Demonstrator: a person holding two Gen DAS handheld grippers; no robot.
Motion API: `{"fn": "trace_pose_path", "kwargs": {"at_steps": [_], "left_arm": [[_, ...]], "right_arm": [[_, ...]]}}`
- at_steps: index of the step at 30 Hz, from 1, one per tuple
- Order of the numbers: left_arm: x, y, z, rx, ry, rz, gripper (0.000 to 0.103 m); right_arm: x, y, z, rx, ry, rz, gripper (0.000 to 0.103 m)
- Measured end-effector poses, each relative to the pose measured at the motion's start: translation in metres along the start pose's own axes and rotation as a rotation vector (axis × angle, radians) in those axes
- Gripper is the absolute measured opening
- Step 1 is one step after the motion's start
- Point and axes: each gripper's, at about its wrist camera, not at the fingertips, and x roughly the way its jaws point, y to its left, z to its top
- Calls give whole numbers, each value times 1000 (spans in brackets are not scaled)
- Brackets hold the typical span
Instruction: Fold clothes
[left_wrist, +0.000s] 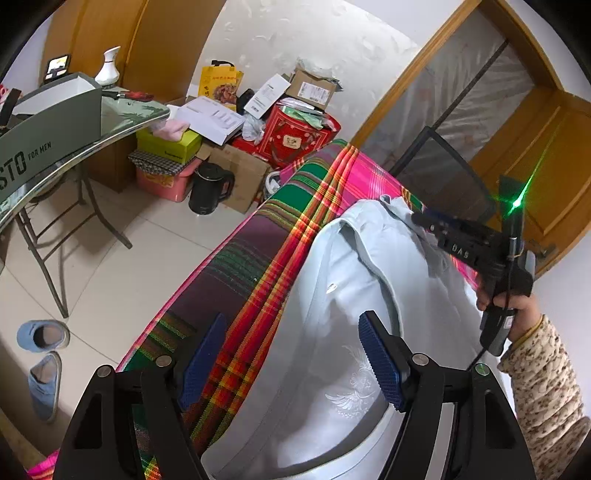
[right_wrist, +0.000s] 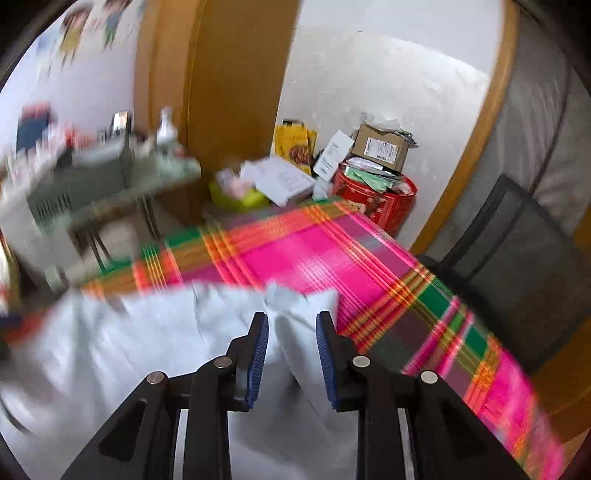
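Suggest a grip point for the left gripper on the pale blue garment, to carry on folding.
Probably the garment's long left edge, where it meets the plaid cloth. The left gripper hangs open right above that edge, so come straight down, one pad each side of the hem. It lies flat there, so pinch thin. The right gripper is open around the far corner fold.

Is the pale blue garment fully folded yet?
No. The pale blue garment lies loosely spread on the plaid cover, one flap turned over.

One pale garment (left_wrist: 354, 302), one plaid cloth (left_wrist: 258, 258), two slippers (left_wrist: 44, 354), perhaps three cardboard boxes (left_wrist: 314, 88).
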Motion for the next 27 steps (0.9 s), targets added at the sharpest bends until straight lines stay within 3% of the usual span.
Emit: {"fn": "trace_pose_path", "kwargs": {"at_steps": [6, 11, 14, 16, 18, 20, 23, 27], "left_arm": [[0, 0, 0, 8, 1, 4, 76], [0, -2, -2, 21, -5, 12, 77], [0, -3, -3, 34, -7, 19, 77], [0, -2, -3, 34, -7, 19, 77], [0, -1, -2, 29, -6, 13, 77], [0, 0, -2, 26, -6, 11, 77], [0, -1, -2, 31, -7, 15, 77], [0, -1, -2, 35, -8, 17, 77]], "right_arm": [[-6, -71, -22, 282, -1, -53, 31], [15, -96, -35, 392, 77, 13, 33], [27, -87, -36, 345, 118, -38, 35], [28, -87, -39, 386, 124, -26, 35], [27, -87, -41, 402, 130, -13, 31], [25, -82, -42, 367, 138, -15, 4], [23, -79, -43, 350, 146, -32, 3], [13, -95, -53, 428, 131, -129, 3]]}}
